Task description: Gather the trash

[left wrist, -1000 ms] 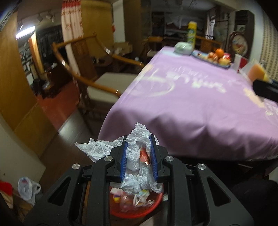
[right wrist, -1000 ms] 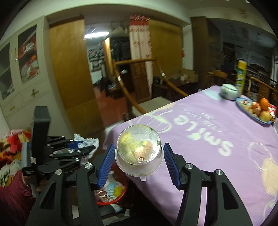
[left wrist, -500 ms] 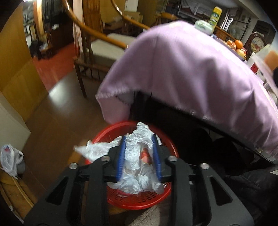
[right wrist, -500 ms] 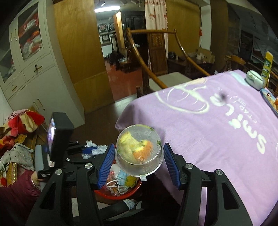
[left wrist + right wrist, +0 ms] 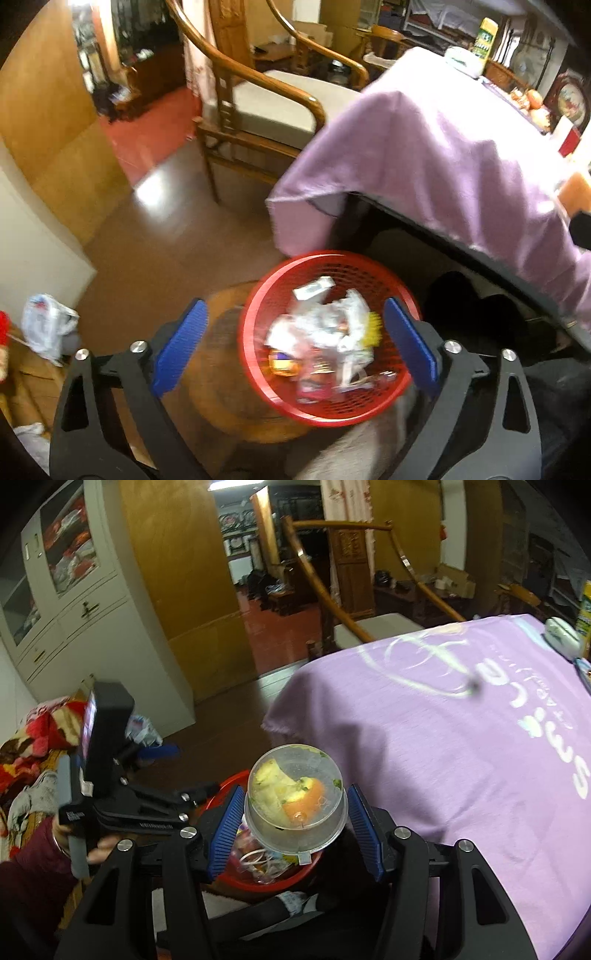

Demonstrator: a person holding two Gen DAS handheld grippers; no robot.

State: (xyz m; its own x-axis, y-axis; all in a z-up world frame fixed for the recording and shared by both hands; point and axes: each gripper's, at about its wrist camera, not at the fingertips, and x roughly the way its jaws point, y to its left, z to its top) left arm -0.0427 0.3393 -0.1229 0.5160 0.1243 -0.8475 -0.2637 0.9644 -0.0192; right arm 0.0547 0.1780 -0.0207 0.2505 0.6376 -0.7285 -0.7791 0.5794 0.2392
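One clear plastic cup (image 5: 295, 801) with fruit peel and scraps inside is pinched between the blue pads of the right tongs (image 5: 295, 825) and is held above a red mesh basket (image 5: 236, 877) that is seen on the floor below the cup, beside the corner of the counter. In the left wrist view the same basket (image 5: 255, 310) is filled with crumpled white plastic, wrappers and a yellow scrap, all blurred. The left tongs (image 5: 293, 343) are spread wide over the basket, one pad to each side of it, and nothing is held between them. The counter (image 5: 443, 155) is covered by a purple cloth (image 5: 461, 738) printed with white letters, and one corner of the cloth hangs down just behind the basket. A wooden armchair (image 5: 266, 103) with a pale cushion is placed at the counter's far side. A white plastic bag (image 5: 46, 325) is seen on the floor to the left, well apart from the basket
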